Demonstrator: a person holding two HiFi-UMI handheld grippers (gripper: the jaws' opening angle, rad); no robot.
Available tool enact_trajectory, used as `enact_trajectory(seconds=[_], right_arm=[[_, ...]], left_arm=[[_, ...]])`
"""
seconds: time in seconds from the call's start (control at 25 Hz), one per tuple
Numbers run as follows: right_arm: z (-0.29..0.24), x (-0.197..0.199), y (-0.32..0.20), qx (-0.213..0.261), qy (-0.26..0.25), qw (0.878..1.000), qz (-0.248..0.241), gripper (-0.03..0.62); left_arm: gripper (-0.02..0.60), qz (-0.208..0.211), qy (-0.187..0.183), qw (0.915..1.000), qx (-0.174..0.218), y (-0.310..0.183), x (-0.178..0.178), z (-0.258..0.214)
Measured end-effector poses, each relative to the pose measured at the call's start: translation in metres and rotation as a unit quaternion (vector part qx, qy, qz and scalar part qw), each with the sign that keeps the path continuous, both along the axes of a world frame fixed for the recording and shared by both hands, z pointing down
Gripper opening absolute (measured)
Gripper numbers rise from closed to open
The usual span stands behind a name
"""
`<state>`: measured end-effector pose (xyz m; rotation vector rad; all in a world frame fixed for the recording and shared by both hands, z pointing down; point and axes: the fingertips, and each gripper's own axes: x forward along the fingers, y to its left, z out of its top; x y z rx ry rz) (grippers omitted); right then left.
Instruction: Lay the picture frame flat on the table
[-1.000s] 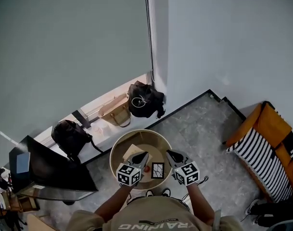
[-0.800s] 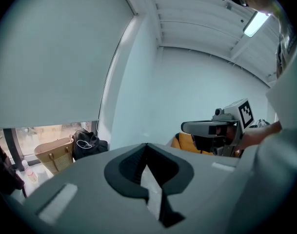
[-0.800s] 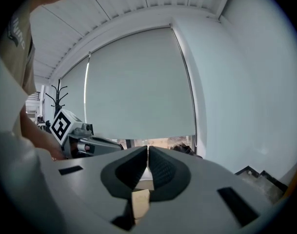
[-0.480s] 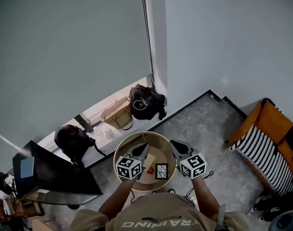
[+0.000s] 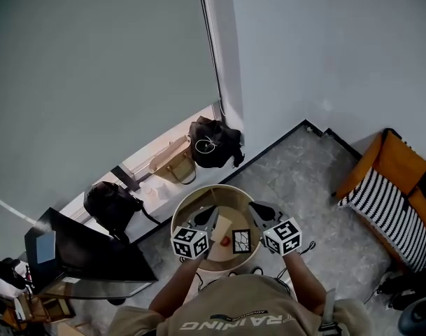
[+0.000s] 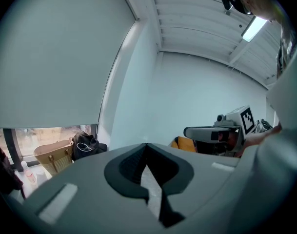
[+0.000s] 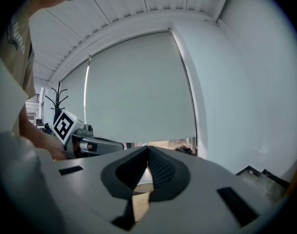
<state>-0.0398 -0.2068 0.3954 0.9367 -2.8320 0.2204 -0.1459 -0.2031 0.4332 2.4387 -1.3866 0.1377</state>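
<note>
We see picture frame (image 5: 242, 240): small, black border, pale patterned centre. It sits on round table (image 5: 226, 197), toward 4 o'clock of tabletop, between our grippers. Left gripper (image 6: 147, 146) jaws pressed together, nothing between; right gripper (image 7: 148, 149) likewise.

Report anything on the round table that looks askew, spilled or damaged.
Nothing stands out. The picture frame, a small red thing and a tan block sit on the table; nothing looks spilled or broken. Frame's tilt unclear.
</note>
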Motion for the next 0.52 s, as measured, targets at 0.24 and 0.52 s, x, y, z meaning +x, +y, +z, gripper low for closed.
enact_trajectory(seconds=[0.24, 0.52], right_arm=[[0.011, -0.006, 0.009, -0.003, 0.008, 1.000, -0.012, 0.008], [0.015, -0.005, 0.010, -0.007, 0.015, 1.000, -0.010, 0.008]], left_arm=[[0.006, 0.000, 0.012, 0.9997, -0.019, 0.018, 0.001, 0.019], [0.006, 0.002, 0.013, 0.9997, -0.019, 0.019, 0.002, 0.022]])
